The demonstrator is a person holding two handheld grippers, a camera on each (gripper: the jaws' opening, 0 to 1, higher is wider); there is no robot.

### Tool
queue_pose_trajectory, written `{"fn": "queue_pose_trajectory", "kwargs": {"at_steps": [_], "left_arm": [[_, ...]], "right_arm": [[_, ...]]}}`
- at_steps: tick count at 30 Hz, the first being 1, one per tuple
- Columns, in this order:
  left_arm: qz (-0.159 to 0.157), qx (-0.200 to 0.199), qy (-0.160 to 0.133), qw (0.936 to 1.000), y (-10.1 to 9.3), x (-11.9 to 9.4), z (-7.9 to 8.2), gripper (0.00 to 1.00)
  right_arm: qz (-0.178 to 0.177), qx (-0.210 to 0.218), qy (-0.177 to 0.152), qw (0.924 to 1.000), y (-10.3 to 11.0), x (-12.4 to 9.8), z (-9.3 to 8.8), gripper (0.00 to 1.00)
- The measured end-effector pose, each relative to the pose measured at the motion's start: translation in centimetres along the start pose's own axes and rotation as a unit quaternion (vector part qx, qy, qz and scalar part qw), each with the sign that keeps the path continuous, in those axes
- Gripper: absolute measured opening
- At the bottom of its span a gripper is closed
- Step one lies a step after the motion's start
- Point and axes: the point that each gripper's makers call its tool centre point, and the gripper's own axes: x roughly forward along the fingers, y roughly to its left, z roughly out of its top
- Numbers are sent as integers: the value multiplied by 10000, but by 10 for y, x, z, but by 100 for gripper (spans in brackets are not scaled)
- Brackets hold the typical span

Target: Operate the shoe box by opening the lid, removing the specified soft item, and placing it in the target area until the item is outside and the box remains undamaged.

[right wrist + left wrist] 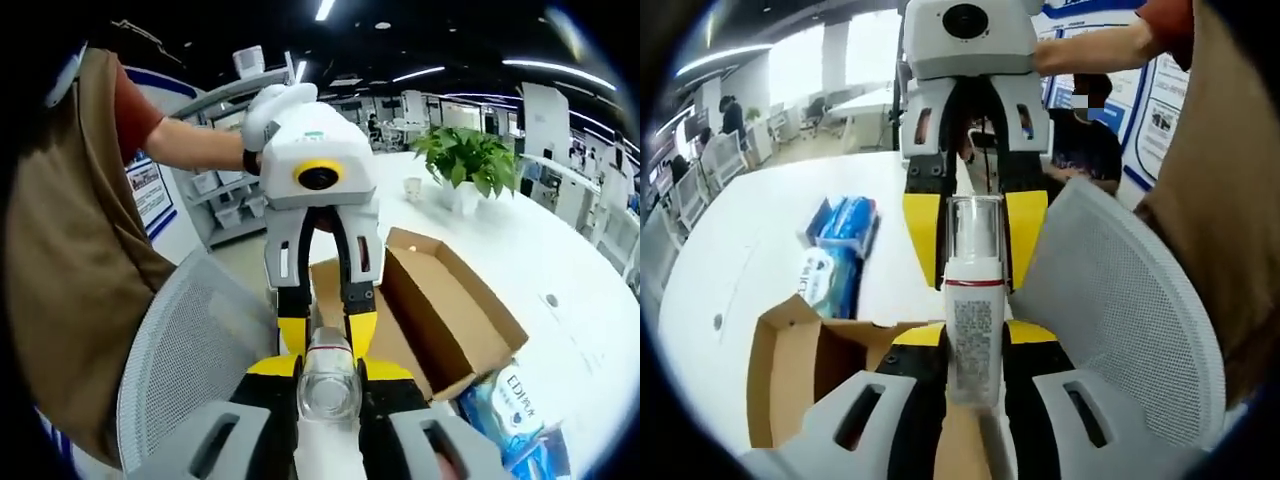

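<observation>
- Nearest in the left gripper view, the left gripper [972, 385] has its yellow-padded jaws pinching the lower body of a white plastic bottle with a clear cap and a printed label [971, 300], which rises upright between them.
- The right gripper [975, 215] faces it from just beyond, jaws pressed on the bottle's clear cap end; in the right gripper view that cap [327, 385] sits between its own jaws.
- Both grippers hold the bottle together, above the table, so it looks out of the box but not yet set down.
- Left of the left jaws lies the open brown cardboard shoe box [790, 365]; its lid is up, and I see no damage.
- Just beyond the box, a blue and white soft tissue pack [840, 250] lies on the white table [730, 270]; whether it is the specified item I cannot tell.
- Right of the jaws stands a grey mesh chair back [1130, 310].
</observation>
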Motion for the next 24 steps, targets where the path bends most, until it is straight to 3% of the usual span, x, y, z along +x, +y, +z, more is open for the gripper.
{"fn": "queue_pose_trajectory", "kwargs": {"at_steps": [9,24], "left_arm": [[476,105,-251,9985,47,25,42,20],[768,145,-334,9964,111,56,75,20]], "right_arm": [[-225,-473,543,9972,-44,-40,-4,17],[-393,-903,1217,9877,-110,-68,-15,17]]}}
